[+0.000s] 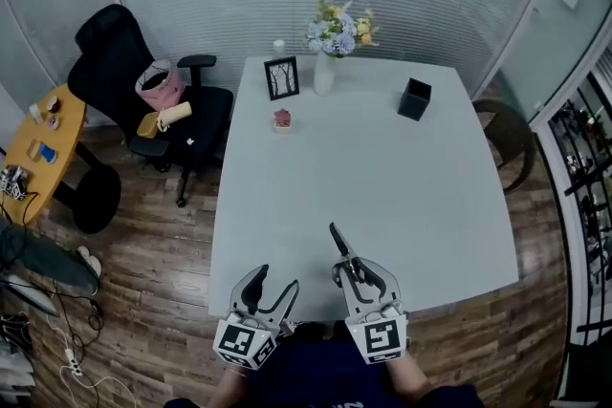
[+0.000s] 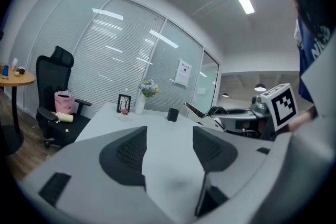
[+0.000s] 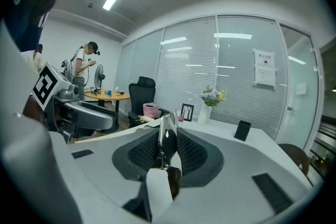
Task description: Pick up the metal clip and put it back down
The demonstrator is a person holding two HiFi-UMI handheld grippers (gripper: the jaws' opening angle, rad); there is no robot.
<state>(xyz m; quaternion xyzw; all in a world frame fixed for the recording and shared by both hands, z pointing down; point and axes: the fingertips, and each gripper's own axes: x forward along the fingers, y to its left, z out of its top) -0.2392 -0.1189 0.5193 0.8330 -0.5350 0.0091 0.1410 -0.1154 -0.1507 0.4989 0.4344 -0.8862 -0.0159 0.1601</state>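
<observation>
The metal clip [image 1: 338, 242] is a thin dark strip held over the near edge of the white table [image 1: 382, 167]. My right gripper [image 1: 359, 270] is shut on its lower end, and the free end points away from me. In the right gripper view the clip [image 3: 167, 139] stands upright, pinched between the two black pads of the right gripper [image 3: 168, 147]. My left gripper [image 1: 275, 280] hovers beside it at the table's front edge. In its own view the left gripper [image 2: 169, 139] has its jaws apart with only bare tabletop between them.
At the table's far side stand a photo frame [image 1: 281, 77], a vase of flowers [image 1: 330, 43], a black pen holder [image 1: 414, 98] and a small pink object [image 1: 282, 118]. A black office chair [image 1: 134, 81] and a round wooden table [image 1: 38, 153] are at the left. A person [image 3: 84, 68] stands far off.
</observation>
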